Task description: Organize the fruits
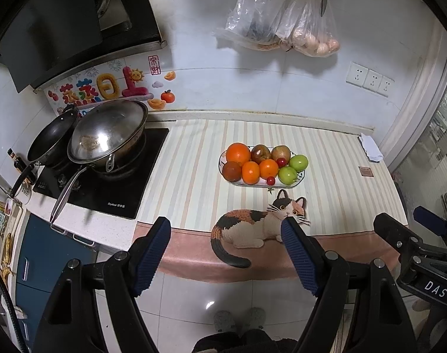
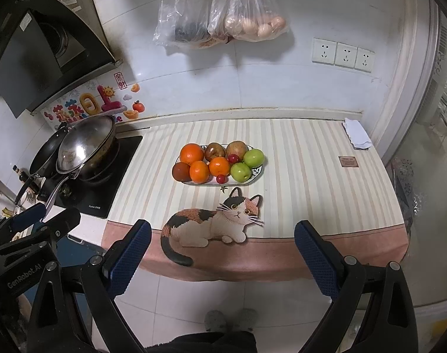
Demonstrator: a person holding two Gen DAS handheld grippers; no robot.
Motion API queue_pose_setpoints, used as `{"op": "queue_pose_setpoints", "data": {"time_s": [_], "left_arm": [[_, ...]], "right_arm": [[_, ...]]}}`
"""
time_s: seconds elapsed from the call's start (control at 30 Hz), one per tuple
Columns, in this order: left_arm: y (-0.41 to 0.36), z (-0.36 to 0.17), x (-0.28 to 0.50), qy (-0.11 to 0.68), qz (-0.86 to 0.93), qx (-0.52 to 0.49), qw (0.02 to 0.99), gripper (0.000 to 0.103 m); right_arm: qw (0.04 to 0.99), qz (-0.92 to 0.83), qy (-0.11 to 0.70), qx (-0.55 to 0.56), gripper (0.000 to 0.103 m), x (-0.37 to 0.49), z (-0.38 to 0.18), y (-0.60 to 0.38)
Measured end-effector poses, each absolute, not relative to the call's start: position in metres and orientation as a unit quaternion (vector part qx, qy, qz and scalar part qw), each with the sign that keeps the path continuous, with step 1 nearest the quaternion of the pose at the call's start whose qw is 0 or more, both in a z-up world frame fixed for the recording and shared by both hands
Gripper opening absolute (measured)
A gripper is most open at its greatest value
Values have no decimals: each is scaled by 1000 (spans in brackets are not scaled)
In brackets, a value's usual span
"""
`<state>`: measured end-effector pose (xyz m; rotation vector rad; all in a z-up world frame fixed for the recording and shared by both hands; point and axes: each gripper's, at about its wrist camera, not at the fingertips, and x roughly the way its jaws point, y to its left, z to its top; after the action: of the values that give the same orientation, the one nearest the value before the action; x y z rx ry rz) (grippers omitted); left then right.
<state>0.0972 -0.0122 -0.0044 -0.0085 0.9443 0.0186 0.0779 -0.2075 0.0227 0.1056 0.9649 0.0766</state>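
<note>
Both grippers hang over the near edge of the counter, tilted down toward it, and neither touches anything. The left gripper [image 1: 225, 229] has its blue-padded jaws spread wide with nothing between them; past the tips lie only the pink hem of the striped cloth [image 1: 194, 161] and the calico cat printed on it [image 1: 253, 226]. The right gripper [image 2: 222, 235] stands just as wide apart and just as empty, with the same cat between and beyond its tips.

The plate of fruit [image 2: 257, 171] sits on the cloth well ahead of both grippers, beyond the cat's head. From the left gripper it lies ahead and a little toward its right finger; from the right gripper it is almost straight ahead, between the lines of its two fingers.

On the plate, seen from the right gripper, a large orange [image 2: 191, 153] sits at the far left corner, with two brownish fruits [image 2: 215, 150] in a row to its right along the far side. A dark red-brown fruit [image 2: 180, 172] holds the near left end, then two smaller oranges [image 2: 199, 171] side by side. Two green apples [image 2: 240, 171] fill the right end, one behind the other. One small red cherry-like fruit [image 2: 233, 158] rests between the apples and the far row, and another [image 2: 221, 179] sits at the near rim.

Far to the left of both grippers, a lidded wok [image 1: 108, 129] and a black pan [image 1: 51, 138] stand on the stove.
</note>
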Motion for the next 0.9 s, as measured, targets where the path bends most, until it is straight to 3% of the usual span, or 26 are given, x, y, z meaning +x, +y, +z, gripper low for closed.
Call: {"op": "queue_pose_setpoints", "data": {"time_s": [0.9], "left_arm": [[-8,-1,96,455,2,-3,891,76]], "right_arm": [[884,29,464,50,100,75,22,-206]]}}
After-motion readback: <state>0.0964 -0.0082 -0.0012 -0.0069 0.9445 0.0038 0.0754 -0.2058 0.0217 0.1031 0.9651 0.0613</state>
